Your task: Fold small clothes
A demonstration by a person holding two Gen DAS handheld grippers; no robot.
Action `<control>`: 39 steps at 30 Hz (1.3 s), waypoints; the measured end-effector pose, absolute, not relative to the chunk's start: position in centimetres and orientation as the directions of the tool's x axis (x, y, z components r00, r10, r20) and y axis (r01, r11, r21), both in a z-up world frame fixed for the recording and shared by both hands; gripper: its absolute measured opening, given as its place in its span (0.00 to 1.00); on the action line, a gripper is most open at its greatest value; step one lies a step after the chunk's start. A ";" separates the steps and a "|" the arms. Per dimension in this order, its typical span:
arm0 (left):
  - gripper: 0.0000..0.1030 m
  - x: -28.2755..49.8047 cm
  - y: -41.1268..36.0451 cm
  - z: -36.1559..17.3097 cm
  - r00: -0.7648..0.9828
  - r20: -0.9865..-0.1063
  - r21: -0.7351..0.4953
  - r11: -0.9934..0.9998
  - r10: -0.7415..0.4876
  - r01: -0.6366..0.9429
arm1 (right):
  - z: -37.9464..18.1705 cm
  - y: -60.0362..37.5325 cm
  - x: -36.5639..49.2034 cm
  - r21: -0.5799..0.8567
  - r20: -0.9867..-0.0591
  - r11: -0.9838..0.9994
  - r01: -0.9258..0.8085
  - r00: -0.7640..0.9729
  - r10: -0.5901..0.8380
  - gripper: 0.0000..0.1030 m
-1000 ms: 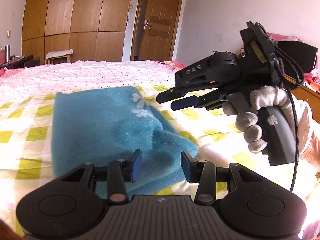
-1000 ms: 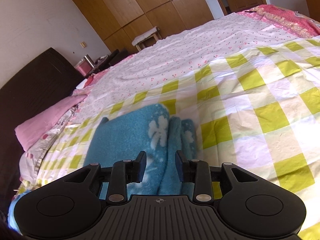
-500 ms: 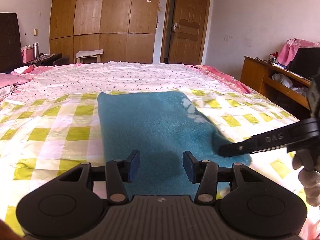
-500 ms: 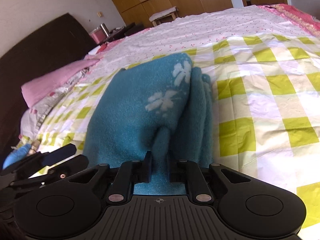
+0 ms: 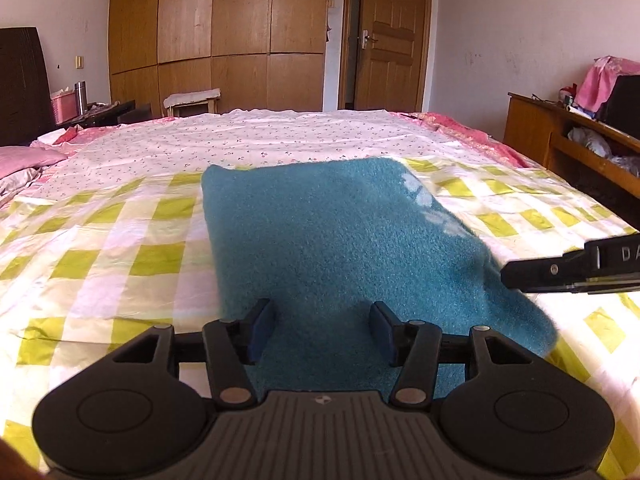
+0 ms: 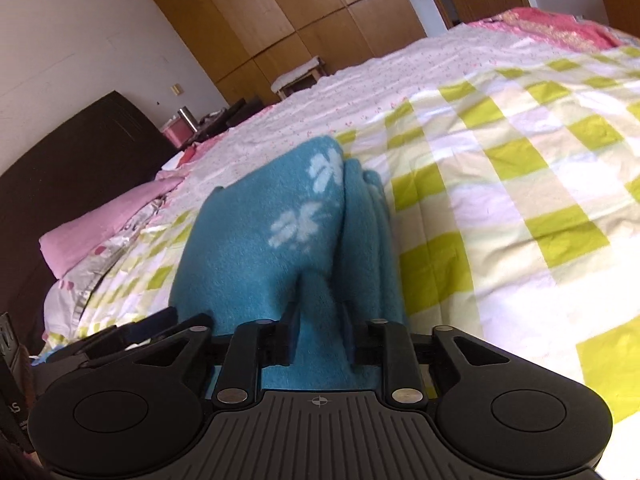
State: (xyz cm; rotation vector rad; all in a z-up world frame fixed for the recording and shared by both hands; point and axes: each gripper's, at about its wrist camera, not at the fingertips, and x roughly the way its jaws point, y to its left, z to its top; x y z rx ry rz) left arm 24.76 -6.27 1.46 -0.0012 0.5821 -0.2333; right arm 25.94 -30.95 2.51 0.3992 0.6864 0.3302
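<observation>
Left wrist view: folded teal fleece garment, pale flower marks along its edge at 2 o'clock, lying flat on the yellow-checked bedsheet. Left gripper angled downward over the garment's near edge; jaws have just been opening and stand moderately wide, pads clear of the cloth, which lies beneath the gap. Right gripper enters at 3 o'clock, its fingers reaching level to the garment's right corner.

Right wrist view: same garment seen along its stacked fold edges, white flower prints uppermost. Right gripper pitched downward; jaws have just been opening after a pinch, now narrow, a raised ridge of fleece between them; whether the pads press on it cannot be told. Left gripper fingers visible at 9 o'clock.

Left view only: wooden wardrobe, door, side desk. Right view only: dark headboard, pink pillow.
</observation>
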 end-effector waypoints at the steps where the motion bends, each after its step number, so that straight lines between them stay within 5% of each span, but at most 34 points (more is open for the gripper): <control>1: 0.55 24.8 -6.3 1.5 0.809 -0.546 -0.068 0.973 -0.219 0.218 | 2.8 -30.8 26.7 0.458 -0.541 0.874 -0.164 0.729 0.420 0.41; 6: 0.55 24.6 -6.5 1.7 0.809 -0.545 -0.062 0.972 -0.222 0.225 | 2.0 -29.0 31.5 0.475 -0.599 0.868 -0.145 0.669 0.440 0.46; 12: 0.58 23.9 -5.2 3.0 0.840 -0.485 -0.088 0.970 -0.242 0.228 | 3.1 -29.7 31.8 0.507 -0.545 0.850 -0.145 0.709 0.446 0.25; 20: 0.60 25.1 -4.7 0.4 0.796 -0.558 -0.143 0.972 -0.233 0.184 | 0.3 -31.4 32.5 0.508 -0.567 0.860 -0.043 0.735 0.371 0.24; 23: 0.60 25.1 -4.4 0.6 0.790 -0.560 -0.173 0.968 -0.248 0.182 | 0.9 -31.0 32.1 0.455 -0.570 0.888 -0.069 0.744 0.350 0.28; 26: 0.60 25.0 -4.2 0.6 0.782 -0.560 -0.207 0.960 -0.275 0.189 | 2.1 -29.8 30.9 0.342 -0.554 0.935 -0.096 0.783 0.283 0.40; 28: 0.60 25.0 -4.3 0.5 0.775 -0.564 -0.220 0.957 -0.284 0.190 | 2.6 -28.7 29.9 0.209 -0.527 0.973 -0.102 0.826 0.200 0.58; 30: 0.60 25.0 -4.5 0.3 0.778 -0.563 -0.216 0.958 -0.279 0.187 | 2.6 -28.4 29.7 0.162 -0.521 0.980 -0.113 0.834 0.182 0.60; 34: 0.66 25.6 -4.7 0.1 0.769 -0.574 -0.224 0.957 -0.282 0.184 | 1.1 -29.5 31.5 0.224 -0.576 0.969 -0.106 0.787 0.219 0.68; 39: 0.68 26.5 -4.1 -0.3 0.743 -0.588 -0.282 0.942 -0.320 0.182 | -1.3 -31.4 32.4 0.486 -0.584 0.873 -0.049 0.724 0.366 0.64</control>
